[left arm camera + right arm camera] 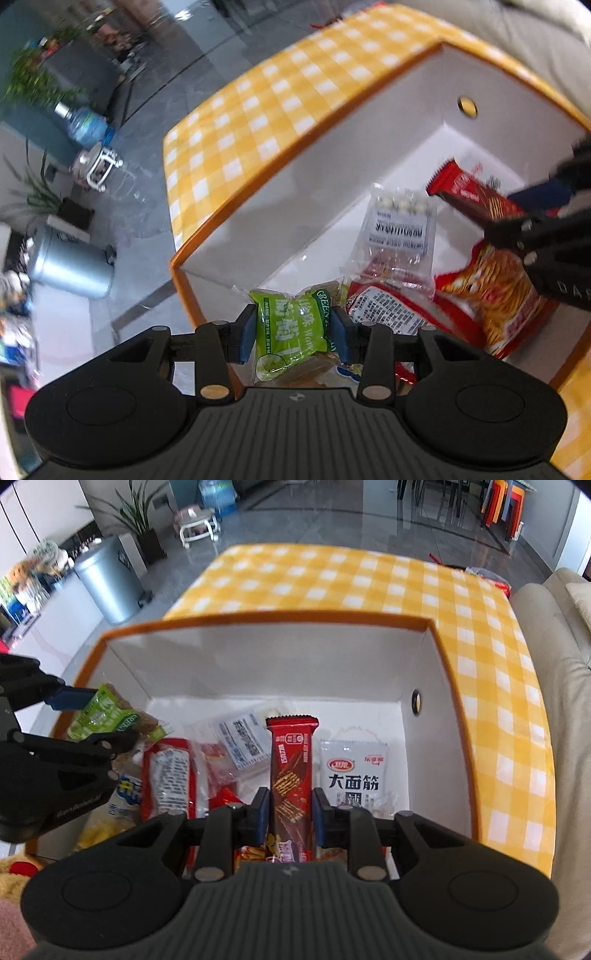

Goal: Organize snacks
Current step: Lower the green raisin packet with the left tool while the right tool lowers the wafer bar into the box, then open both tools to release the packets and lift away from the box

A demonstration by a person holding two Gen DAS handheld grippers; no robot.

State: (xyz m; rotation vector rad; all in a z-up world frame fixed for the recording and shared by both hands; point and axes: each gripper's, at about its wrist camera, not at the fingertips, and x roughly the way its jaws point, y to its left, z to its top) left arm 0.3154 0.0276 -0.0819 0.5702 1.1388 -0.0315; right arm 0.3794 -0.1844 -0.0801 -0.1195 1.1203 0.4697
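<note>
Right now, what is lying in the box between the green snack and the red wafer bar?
In the right wrist view, a clear packet with a white label lies between the green snack and the red wafer bar, beside a red-and-white packet.

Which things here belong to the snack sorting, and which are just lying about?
Job:
- green snack packet in left gripper
- red wafer bar in right gripper
- orange-rimmed box
- white snack packet

Lying about:
- metal bin
- water jug
- potted plant

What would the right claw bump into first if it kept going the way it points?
Probably the snacks lying in the box. The right claw holds a red wafer bar whose tip points toward the clear packet and the white floor.
</note>
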